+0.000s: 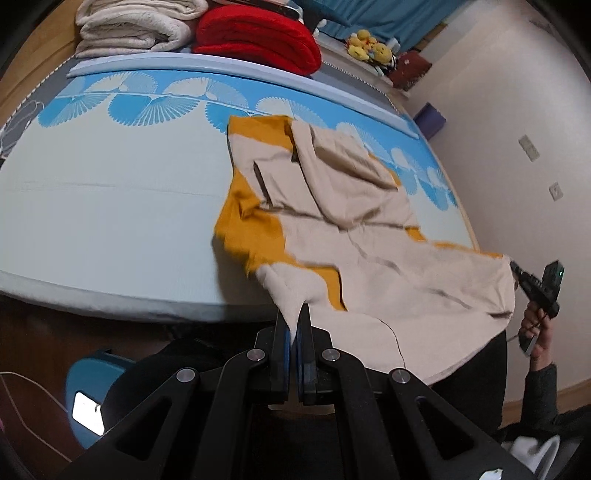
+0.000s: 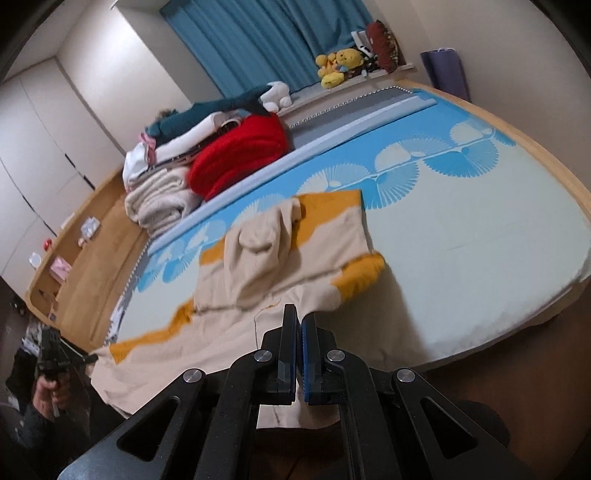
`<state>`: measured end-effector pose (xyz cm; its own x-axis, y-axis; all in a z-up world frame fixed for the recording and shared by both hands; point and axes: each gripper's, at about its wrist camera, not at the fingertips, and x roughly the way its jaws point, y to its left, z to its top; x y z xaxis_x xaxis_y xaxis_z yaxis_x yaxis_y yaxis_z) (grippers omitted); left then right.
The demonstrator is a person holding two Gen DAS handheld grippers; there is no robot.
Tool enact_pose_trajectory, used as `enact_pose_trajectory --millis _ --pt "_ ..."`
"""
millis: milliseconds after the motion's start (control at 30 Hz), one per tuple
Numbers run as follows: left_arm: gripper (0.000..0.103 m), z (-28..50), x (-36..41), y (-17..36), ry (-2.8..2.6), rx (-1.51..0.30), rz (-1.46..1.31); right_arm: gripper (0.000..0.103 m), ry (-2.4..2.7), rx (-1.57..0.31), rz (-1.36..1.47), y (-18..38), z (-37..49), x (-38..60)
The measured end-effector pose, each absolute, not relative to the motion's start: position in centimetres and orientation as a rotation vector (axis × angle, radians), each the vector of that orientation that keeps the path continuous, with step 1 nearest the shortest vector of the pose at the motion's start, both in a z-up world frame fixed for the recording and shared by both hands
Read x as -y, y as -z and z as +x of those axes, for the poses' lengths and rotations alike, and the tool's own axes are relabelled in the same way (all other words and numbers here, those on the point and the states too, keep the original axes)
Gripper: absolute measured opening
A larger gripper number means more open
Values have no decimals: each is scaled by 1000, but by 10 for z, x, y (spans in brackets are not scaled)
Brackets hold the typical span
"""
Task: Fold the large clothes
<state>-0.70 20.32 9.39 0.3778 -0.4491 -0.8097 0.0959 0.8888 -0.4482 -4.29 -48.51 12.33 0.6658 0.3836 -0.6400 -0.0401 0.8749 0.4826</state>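
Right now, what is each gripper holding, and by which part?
Both hold the beige and mustard garment by its near edge: the left gripper and right gripper each pinch a corner, lifting it off the bed.

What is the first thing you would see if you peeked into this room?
The big beige and mustard-yellow cloth garment sprawls over the near edge of the pale blue fan-patterned bed cover, with the left gripper and right gripper each pinching its near edge. Behind it, a bright red folded blanket sits beside a cream folded blanket at the far side of the bed.
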Motion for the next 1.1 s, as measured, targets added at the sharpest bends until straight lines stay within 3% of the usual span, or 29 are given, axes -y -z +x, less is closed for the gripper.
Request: enact_pose_trajectory --millis 400,700,833,867,967,1100 --pt "1 190 -209 2 199 -1059 -554 2 -179 -861 373 -55 169 470" --pt "2 255 -204 41 147 -1164 -537 2 -115 -1026 392 27 281 463" --pt "14 254 -224 32 164 -1099 -670 3 -96 -1084 423 41 297 469" --pt "22 249 -232 31 144 -1073 -716 3 -90 -1078 440 41 296 471" --pt "31 233 -250 27 79 -1019 -768 10 -77 -1027 506 36 285 478" --pt "34 213 -254 40 37 -1079 -768 42 -22 -990 471 37 267 481"
